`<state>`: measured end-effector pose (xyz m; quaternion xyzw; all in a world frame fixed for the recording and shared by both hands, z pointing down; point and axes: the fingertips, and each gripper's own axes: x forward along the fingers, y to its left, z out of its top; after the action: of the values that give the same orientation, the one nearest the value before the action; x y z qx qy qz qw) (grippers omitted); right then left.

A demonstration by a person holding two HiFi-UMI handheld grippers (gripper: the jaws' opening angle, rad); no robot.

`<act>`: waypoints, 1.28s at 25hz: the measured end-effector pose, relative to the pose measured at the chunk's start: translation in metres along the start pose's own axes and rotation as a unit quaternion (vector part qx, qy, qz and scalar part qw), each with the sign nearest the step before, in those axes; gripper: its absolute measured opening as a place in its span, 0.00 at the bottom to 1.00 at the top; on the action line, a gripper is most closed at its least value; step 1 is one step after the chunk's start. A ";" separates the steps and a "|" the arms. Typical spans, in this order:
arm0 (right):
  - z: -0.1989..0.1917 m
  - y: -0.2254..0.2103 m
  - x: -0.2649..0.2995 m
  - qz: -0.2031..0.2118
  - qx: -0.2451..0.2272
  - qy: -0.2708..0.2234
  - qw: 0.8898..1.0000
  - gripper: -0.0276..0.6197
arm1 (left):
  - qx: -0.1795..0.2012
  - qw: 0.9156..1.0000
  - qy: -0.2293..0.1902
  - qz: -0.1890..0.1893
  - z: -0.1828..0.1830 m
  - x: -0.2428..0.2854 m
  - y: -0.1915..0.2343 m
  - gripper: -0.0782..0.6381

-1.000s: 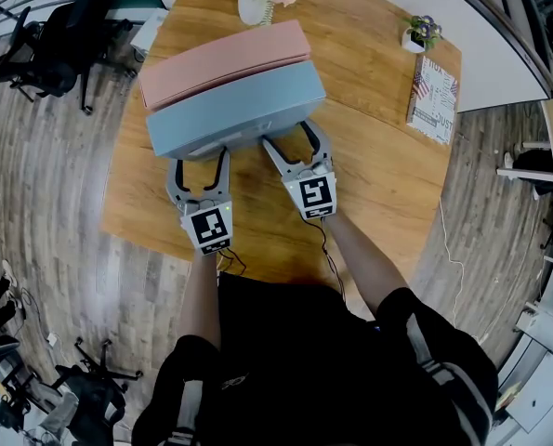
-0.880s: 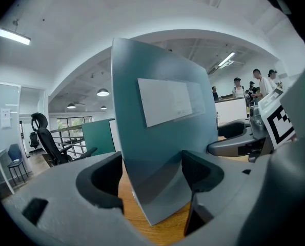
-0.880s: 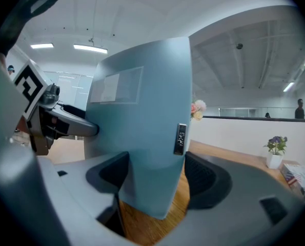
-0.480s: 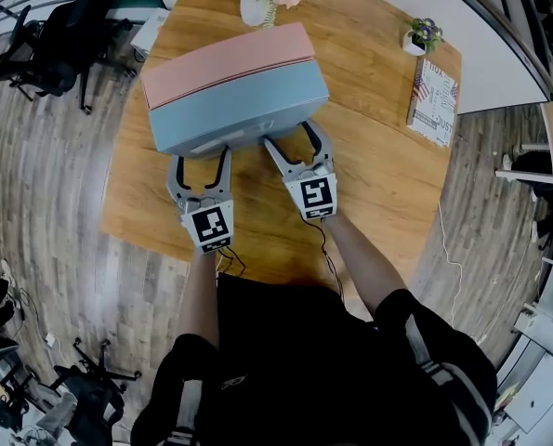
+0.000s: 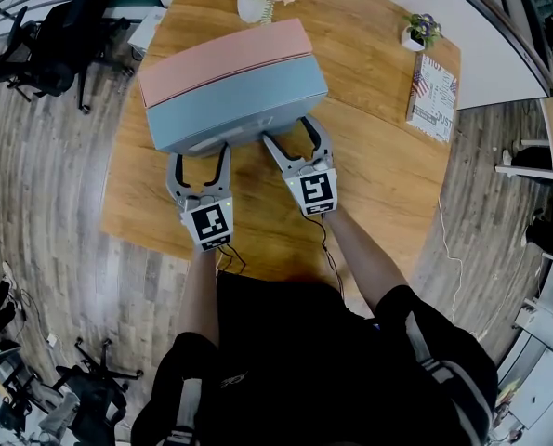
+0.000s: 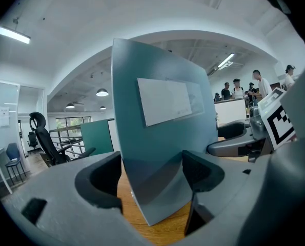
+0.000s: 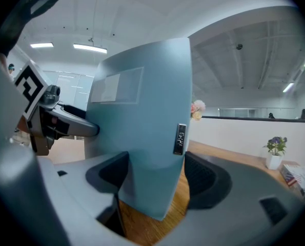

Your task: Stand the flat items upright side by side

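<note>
Expect bright, even light in your head view: the centre is sharp, while the floor (image 5: 62, 203) bends strongly toward the edges. In both gripper views, ceiling strip lights (image 6: 11, 35) supply the light, the corners fall black, the nearest foreground is soft, and a dull shadow crosses the blue case (image 6: 162, 152) low down.

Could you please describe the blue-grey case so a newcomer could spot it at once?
On the wooden table, two flat cases sit side by side near the flower vase. The blue-grey case is the nearer one, held by the left gripper and right gripper; the pink case is behind.
</note>
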<state>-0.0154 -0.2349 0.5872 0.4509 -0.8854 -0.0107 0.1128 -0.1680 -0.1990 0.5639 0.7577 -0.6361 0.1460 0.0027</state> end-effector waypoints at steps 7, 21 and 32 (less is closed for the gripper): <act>-0.002 0.004 -0.003 0.006 -0.004 0.007 1.000 0.60 | -0.034 0.999 0.005 -0.012 -0.006 -0.003 -0.002 0.65; -0.016 0.009 -0.027 -0.001 0.018 0.027 0.999 0.59 | -0.076 0.996 0.043 -0.013 -0.037 -0.033 -0.001 0.67; -0.032 0.021 -0.068 -0.012 0.005 0.051 0.999 0.49 | -0.107 0.989 0.082 -0.060 -0.067 -0.064 -0.043 0.64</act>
<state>0.0129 -0.1653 0.6079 0.4616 -0.8733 0.0155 0.1550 -0.1505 -0.1160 0.6217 0.7753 -0.5990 0.1379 0.1450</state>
